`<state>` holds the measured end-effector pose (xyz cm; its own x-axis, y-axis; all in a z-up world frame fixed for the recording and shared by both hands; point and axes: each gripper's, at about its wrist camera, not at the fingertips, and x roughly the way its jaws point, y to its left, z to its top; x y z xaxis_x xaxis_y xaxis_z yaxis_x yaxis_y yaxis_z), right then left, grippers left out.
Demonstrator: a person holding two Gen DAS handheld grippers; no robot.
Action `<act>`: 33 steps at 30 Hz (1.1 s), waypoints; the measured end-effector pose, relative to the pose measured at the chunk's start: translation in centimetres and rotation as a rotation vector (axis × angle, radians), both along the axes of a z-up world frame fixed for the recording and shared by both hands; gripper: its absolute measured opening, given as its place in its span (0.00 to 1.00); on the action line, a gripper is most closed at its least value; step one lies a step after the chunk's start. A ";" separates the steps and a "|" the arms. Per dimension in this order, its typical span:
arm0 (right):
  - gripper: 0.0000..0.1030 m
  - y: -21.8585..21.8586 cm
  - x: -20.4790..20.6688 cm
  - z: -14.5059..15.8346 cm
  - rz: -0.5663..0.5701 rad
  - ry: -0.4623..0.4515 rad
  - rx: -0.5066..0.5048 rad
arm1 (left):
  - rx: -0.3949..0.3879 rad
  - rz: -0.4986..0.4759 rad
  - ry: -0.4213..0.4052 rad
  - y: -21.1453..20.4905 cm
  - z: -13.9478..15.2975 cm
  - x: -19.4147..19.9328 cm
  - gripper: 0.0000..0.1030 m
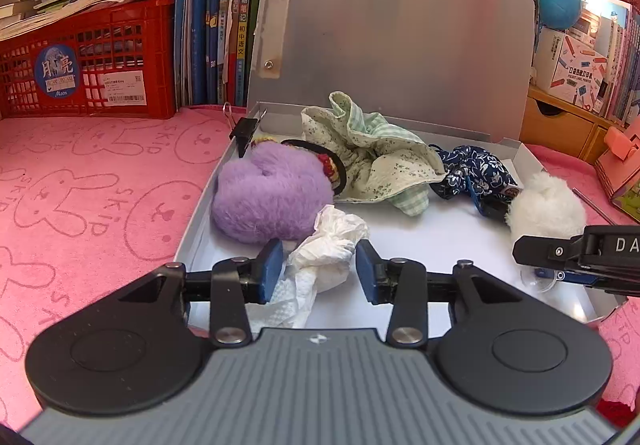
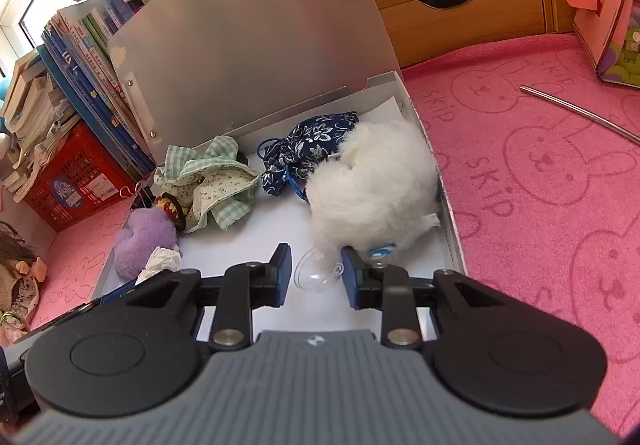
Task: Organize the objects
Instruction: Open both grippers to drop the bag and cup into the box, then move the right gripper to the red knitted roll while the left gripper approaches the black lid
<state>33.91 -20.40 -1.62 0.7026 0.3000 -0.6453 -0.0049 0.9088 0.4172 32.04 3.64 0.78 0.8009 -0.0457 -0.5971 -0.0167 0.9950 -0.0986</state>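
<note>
My left gripper [image 1: 319,265] stands open around the crumpled tissue [image 1: 328,245] inside the box [image 1: 208,201]; my right gripper [image 2: 315,274] stands open around the clear cup [image 2: 318,272]. Pulling away carelessly could snag the tissue or roll the cup.

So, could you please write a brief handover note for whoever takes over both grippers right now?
Left gripper: jaws open around the crumpled tissue, pads not pressing it.
Right gripper: jaws open around the clear plastic piece, not clamped.
Both lie in the open box with the purple pompom, white pompom, green cloth and blue floral pouch.
Left: metal rod lies on the pink towel.
</note>
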 end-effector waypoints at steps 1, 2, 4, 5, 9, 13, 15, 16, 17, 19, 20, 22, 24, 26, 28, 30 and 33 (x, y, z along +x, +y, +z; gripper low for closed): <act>0.51 -0.1 -0.1 0.0 0.001 -0.002 0.011 | -0.006 -0.008 -0.004 0.0 0.1 -0.2 0.53; 0.53 -0.2 -0.3 0.1 0.001 -0.005 0.025 | -0.007 -0.015 -0.011 -0.1 0.3 -0.4 0.59; 0.59 -0.3 -0.5 0.4 -0.001 -0.013 0.039 | 0.009 -0.023 -0.029 -0.4 0.9 -0.8 0.66; 0.60 -0.3 -0.7 0.6 0.002 -0.019 0.046 | 0.014 -0.028 -0.038 -0.5 1.2 -1.0 0.69; 0.66 -0.1 -1.6 1.5 0.007 -0.048 0.045 | 0.007 -0.061 -0.059 -0.7 2.3 -2.2 0.82; 0.73 -0.4 -3.1 2.6 0.019 -0.087 0.053 | 0.025 -0.100 -0.101 -1.1 3.5 -4.2 0.85; 0.74 -0.6 -3.8 3.1 0.023 -0.103 0.052 | 0.023 -0.112 -0.109 -1.2 3.9 -5.1 0.85; 0.76 -0.8 -4.3 3.3 0.026 -0.110 0.053 | 0.018 -0.117 -0.111 -1.3 4.1 -5.6 0.86; 0.76 -0.9 -4.6 3.5 0.030 -0.115 0.055 | 0.010 -0.124 -0.112 -1.3 4.3 -6.1 0.86; 0.77 -1.1 -5.7 4.0 0.042 -0.130 0.050 | -0.006 -0.135 -0.114 -1.2 4.6 -7.1 0.86; 0.78 -1.1 -6.2 4.2 0.045 -0.138 0.039 | -0.013 -0.141 -0.117 -1.2 4.7 -7.8 0.86; 0.80 -1.1 -7.3 4.5 0.056 -0.155 0.014 | -0.023 -0.149 -0.122 -1.2 4.8 -9.2 0.87; 0.81 -1.2 -8.3 4.7 0.068 -0.169 -0.007 | -0.021 -0.152 -0.133 -1.2 4.8 -10.5 0.87; 0.83 -1.3 -9.3 4.9 0.079 -0.182 -0.023 | -0.011 -0.155 -0.146 -1.2 4.8 -12.1 0.87; 0.85 -1.4 -10.6 5.0 0.086 -0.200 -0.043 | -0.010 -0.161 -0.151 -1.2 4.8 -13.3 0.87; 0.87 -1.6 -11.7 5.0 0.091 -0.216 -0.067 | -0.011 -0.170 -0.154 -1.1 4.7 -14.7 0.87; 0.89 -1.6 -13.2 4.9 0.098 -0.233 -0.108 | -0.006 -0.181 -0.162 -1.1 4.7 -16.5 0.87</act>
